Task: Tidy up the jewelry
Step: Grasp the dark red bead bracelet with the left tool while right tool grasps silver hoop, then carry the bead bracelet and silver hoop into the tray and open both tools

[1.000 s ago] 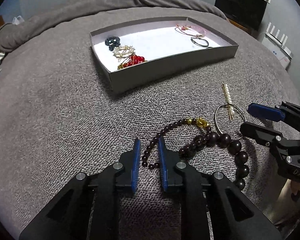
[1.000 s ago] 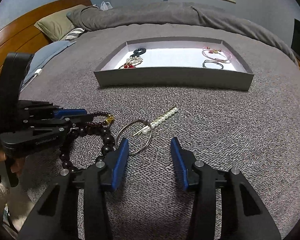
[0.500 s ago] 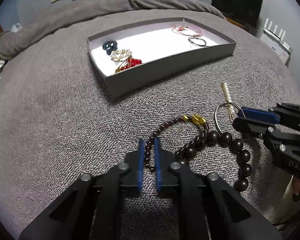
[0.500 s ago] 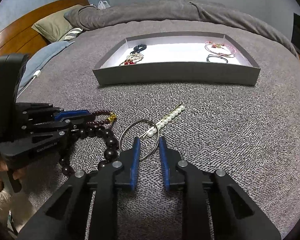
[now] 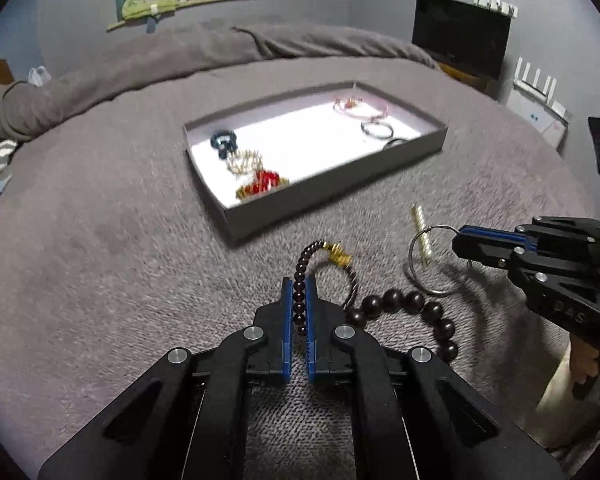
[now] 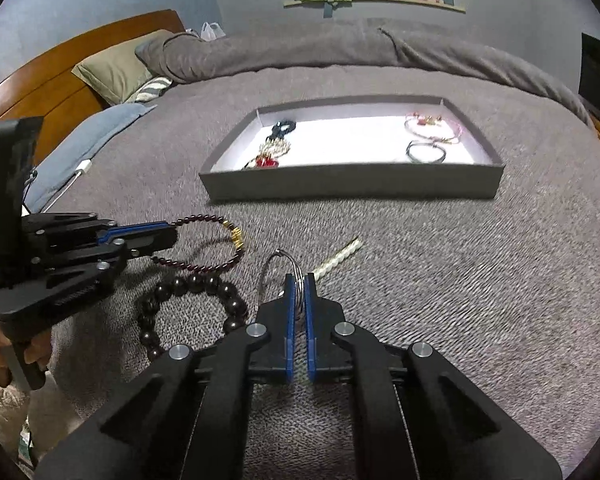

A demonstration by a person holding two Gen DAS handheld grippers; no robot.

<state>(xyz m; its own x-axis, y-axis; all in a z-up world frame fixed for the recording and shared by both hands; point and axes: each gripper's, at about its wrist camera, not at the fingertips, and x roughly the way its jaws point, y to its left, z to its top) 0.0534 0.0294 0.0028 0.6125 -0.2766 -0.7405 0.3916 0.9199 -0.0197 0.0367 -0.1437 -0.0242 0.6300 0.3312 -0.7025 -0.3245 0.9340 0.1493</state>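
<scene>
My left gripper [image 5: 299, 280] is shut on a thin bracelet of small dark-red beads with gold beads [image 5: 338, 257], lifted a little off the grey blanket; from the right wrist it [image 6: 204, 268] casts a shadow below the left gripper [image 6: 174, 236]. My right gripper [image 6: 299, 278] is closing, its pads pressed on a thin silver ring [image 6: 265, 276] that stands tilted up. In the left wrist view that ring [image 5: 411, 252] hangs from the right gripper [image 5: 458, 238]. A pearl hairpin [image 6: 340, 258] and a big-bead dark bracelet [image 6: 196, 282] lie on the blanket.
A shallow grey tray [image 6: 352, 188] lies farther back on the bed, with a black scrunchie [image 6: 284, 128], gold and red pieces at its left end and a pink bracelet [image 6: 432, 126] and dark rings at its right. A rolled duvet, pillows and a wooden headboard [image 6: 56, 80] border the bed.
Both grippers went from open to shut: the left on the small-bead bracelet, the right on the silver ring. The left has risen with the bracelet, and the ring's near edge has come up.
</scene>
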